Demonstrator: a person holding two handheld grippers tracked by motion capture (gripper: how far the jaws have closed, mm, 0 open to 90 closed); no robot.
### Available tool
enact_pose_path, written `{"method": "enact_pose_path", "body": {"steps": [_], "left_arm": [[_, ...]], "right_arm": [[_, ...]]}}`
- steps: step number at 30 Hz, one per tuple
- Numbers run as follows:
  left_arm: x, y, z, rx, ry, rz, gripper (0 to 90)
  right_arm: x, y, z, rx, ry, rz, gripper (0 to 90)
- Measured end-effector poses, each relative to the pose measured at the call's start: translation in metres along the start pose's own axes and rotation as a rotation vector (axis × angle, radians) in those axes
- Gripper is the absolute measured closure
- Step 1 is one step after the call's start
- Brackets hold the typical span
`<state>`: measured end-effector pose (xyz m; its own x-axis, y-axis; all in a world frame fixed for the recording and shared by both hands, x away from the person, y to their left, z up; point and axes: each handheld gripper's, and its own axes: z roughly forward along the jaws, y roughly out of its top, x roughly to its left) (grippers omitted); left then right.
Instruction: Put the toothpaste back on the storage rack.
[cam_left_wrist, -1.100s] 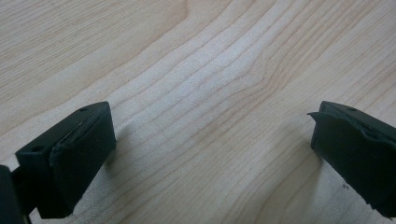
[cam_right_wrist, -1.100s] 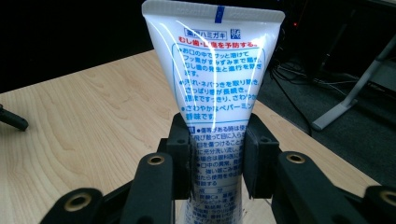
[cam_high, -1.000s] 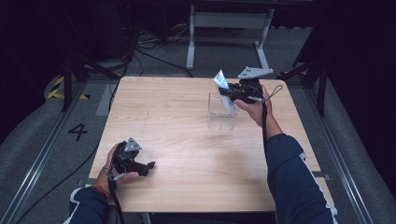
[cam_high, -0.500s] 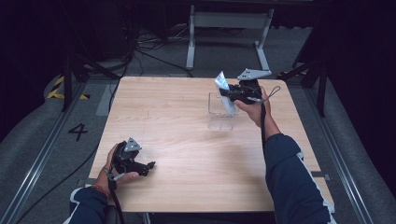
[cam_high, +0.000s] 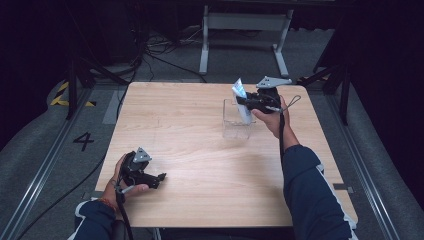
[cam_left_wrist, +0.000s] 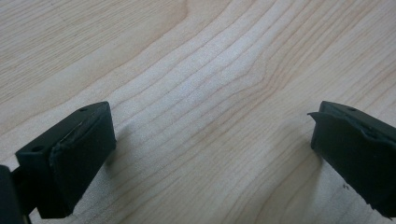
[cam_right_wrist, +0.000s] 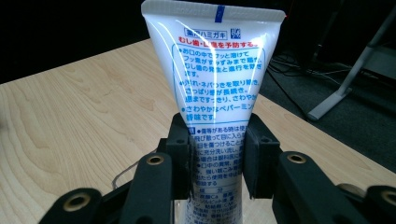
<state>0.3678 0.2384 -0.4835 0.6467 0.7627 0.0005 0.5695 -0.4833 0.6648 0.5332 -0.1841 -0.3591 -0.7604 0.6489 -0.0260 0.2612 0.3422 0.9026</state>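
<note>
Right tool (cam_high: 248, 102) clamped on white tube (cam_right_wrist: 215, 74), crimped end up, at 1 o'clock of surface (cam_high: 200, 195), directly over clear container (cam_high: 237, 125). Likely step: lowering tube in. Keep tube upright, centre above opening, release only once inside walls. Left tool (cam_high: 150, 177) parked at 7 o'clock, jaws apart, holding nothing.

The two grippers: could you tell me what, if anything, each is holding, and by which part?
The right gripper is shut on a white toothpaste tube, clamped across the middle of its body, crimped end up. The left gripper is open over bare table and holds nothing.
</note>
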Motion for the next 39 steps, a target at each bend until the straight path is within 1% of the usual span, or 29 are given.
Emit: {"method": "enact_pose_path", "body": {"steps": [6,9,12,17,20,28,34,36,39], "left_arm": [[0.000,0.000,0.000,0.000,0.000,0.000,0.3],[0.000,0.000,0.000,0.000,0.000,0.000,0.3],[0.000,0.000,0.000,-0.002,0.000,-0.003,0.2],[0.000,0.000,0.000,0.000,0.000,-0.001,0.3],[0.000,0.000,0.000,0.000,0.000,0.000,0.2],[0.000,0.000,0.000,0.000,0.000,0.000,0.3],[0.000,0.000,0.000,0.000,0.000,0.000,0.3],[0.000,0.000,0.000,0.000,0.000,0.000,0.3],[0.000,0.000,0.000,0.000,0.000,0.000,0.3]], "right_arm": [[-0.002,-0.005,-0.001,0.002,-0.007,0.002,68.4],[-0.003,-0.008,-0.002,-0.005,-0.003,0.009,68.3],[-0.003,-0.010,-0.003,-0.004,0.000,0.001,68.1],[0.001,-0.014,-0.001,0.017,0.015,-0.014,67.8],[0.002,-0.017,-0.001,0.027,0.015,-0.020,67.7],[0.001,-0.021,-0.002,0.037,0.016,-0.015,67.3],[0.002,-0.025,-0.004,0.069,0.012,-0.026,66.8],[0.001,-0.027,-0.005,0.068,0.015,-0.013,66.7],[0.000,-0.029,-0.004,0.083,0.015,-0.014,66.4]]}}
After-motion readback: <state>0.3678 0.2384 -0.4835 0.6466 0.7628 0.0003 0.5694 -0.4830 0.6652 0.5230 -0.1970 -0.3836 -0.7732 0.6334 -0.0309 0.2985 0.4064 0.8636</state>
